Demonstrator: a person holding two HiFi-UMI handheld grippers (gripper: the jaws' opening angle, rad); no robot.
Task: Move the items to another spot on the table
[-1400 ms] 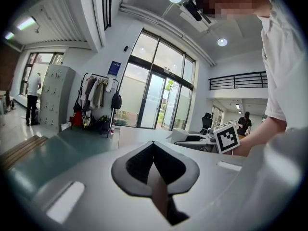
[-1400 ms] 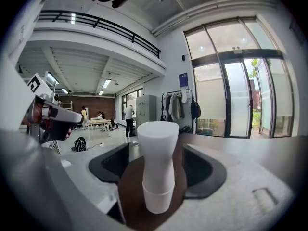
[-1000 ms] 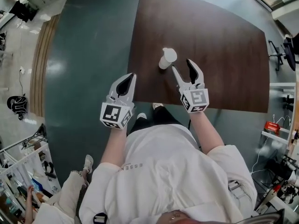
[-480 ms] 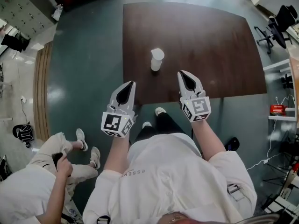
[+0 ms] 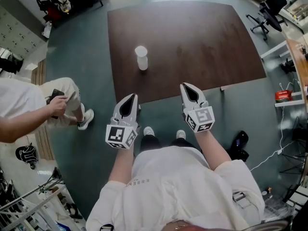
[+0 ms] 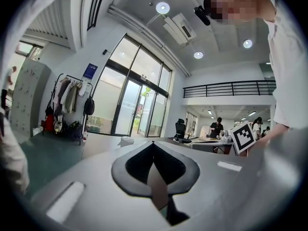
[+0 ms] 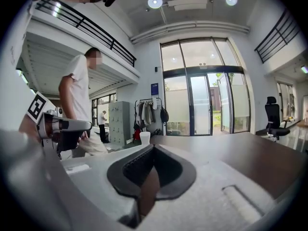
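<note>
A white cup (image 5: 141, 57) stands upright on the dark brown table (image 5: 202, 42), left of its middle. In the right gripper view the cup (image 7: 145, 137) is small and far off beyond the jaws; in the left gripper view the cup (image 6: 126, 140) shows just past the jaws on the left. My left gripper (image 5: 132, 96) is shut and holds nothing. It hangs over the floor, short of the table's near edge. My right gripper (image 5: 186, 86) is also shut and empty, just off that near edge. Both grippers are well apart from the cup.
A person stands at the left, one hand (image 5: 57, 101) holding a dark phone. An office chair (image 5: 268, 7) is past the table's far right corner. A dark object (image 5: 239, 145) lies on the floor at the right. My shoes (image 5: 146, 131) are below the grippers.
The right gripper, open beside the cup a second ago, has shut empty. Both grippers have drawn back off the table. The cup stays put. The person at the left has moved.
</note>
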